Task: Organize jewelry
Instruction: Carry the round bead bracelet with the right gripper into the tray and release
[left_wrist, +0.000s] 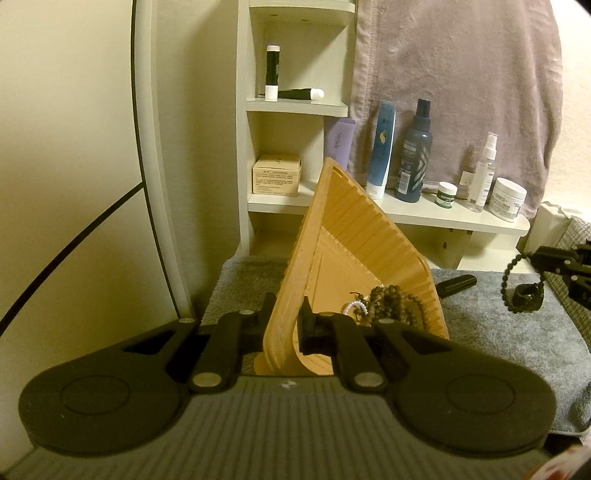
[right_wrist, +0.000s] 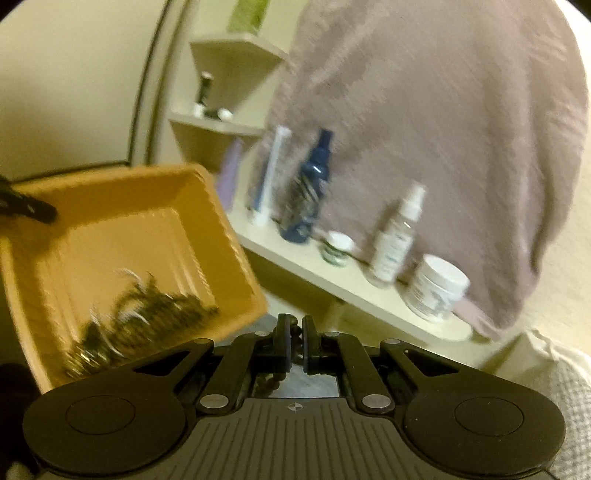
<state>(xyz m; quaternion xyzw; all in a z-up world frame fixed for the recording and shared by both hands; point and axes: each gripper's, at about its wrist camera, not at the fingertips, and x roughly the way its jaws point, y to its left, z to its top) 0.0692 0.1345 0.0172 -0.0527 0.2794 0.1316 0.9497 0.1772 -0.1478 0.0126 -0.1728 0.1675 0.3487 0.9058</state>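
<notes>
One tilted tray pinched at its rim by the left gripper; the right gripper clamps one black bead string.

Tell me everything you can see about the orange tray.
The orange tray is a square, matte, plastic-looking dish with ribbed walls and a stepped floor. It is tipped up steeply on one side, its near rim clamped by the left gripper. Brown bead bracelets and a pale beaded one lie heaped in its low corner, above the grey towel.

bracelets in tray motion-blurred, shelf bottles smeared
</notes>
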